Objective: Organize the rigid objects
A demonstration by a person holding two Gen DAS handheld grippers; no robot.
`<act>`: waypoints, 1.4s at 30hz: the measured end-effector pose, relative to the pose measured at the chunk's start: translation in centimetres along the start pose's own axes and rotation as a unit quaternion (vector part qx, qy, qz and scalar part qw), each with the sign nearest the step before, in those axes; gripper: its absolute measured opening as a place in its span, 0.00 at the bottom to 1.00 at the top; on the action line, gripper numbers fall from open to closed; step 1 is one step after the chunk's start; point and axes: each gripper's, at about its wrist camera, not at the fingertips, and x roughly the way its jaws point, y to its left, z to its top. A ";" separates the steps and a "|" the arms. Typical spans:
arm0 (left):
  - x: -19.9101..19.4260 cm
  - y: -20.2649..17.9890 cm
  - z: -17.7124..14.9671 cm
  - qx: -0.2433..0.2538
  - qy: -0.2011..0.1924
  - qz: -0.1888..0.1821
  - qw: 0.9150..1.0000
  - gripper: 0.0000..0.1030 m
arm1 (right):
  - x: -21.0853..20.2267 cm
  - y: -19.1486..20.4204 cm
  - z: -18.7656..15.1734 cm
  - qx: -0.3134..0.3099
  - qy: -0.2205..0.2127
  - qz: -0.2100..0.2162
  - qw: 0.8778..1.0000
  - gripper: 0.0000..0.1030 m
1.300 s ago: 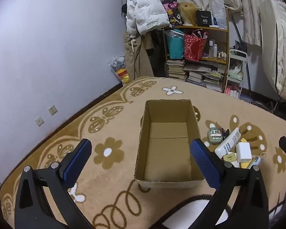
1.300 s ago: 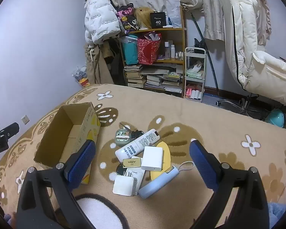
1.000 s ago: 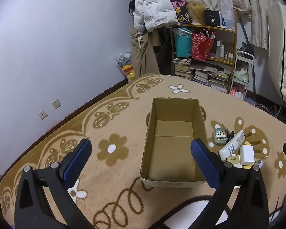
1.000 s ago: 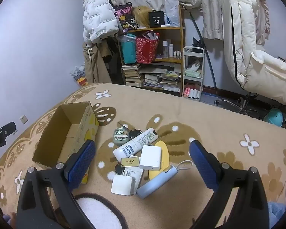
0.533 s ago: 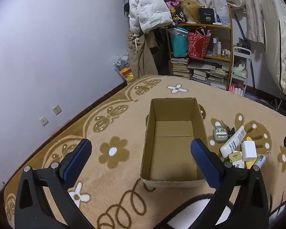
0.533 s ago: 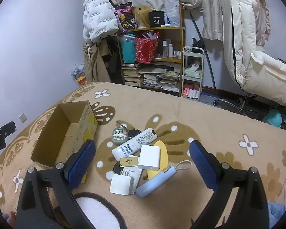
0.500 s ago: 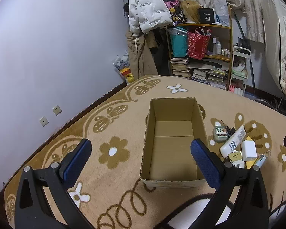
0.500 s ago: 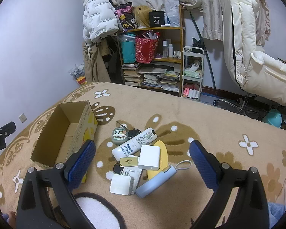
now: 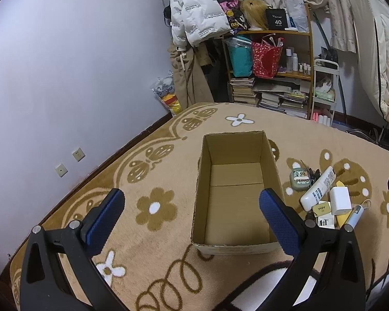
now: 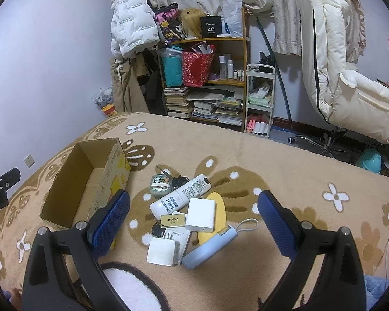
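An empty cardboard box (image 9: 235,199) (image 10: 85,181) stands open on the patterned carpet. To its right lies a pile of small items: a white remote (image 10: 181,195) (image 9: 317,188), a white power bank (image 10: 200,214), a round green tin (image 10: 160,186) (image 9: 300,180), a yellow flat piece (image 10: 219,207), a light blue handheld device (image 10: 207,246), a white charger cube (image 10: 160,251) and a gold tag (image 10: 173,220). My left gripper (image 9: 191,207) hangs open above the box's near end. My right gripper (image 10: 193,210) hangs open over the pile. Neither holds anything.
A shelf (image 10: 207,77) crammed with bags, bottles and books stands at the back wall, with a white jacket (image 10: 132,18) hanging beside it. A small white trolley (image 10: 259,98) and a cream chair (image 10: 344,77) stand to the right. A white rug patch (image 10: 132,285) lies under me.
Both views shifted slightly as the hands drifted; the box and the pile have not moved. Both grippers stayed open.
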 end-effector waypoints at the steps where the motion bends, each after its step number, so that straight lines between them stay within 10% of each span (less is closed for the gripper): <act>1: 0.0 -0.1 0.0 0.002 0.001 -0.001 1.000 1.00 | 0.0 0.0 0.0 0.000 0.001 0.000 1.000 1.00; 42: 0.3 -0.5 0.0 0.014 0.005 -0.004 1.000 1.00 | 0.2 0.1 -0.2 -0.011 0.001 0.001 1.000 1.00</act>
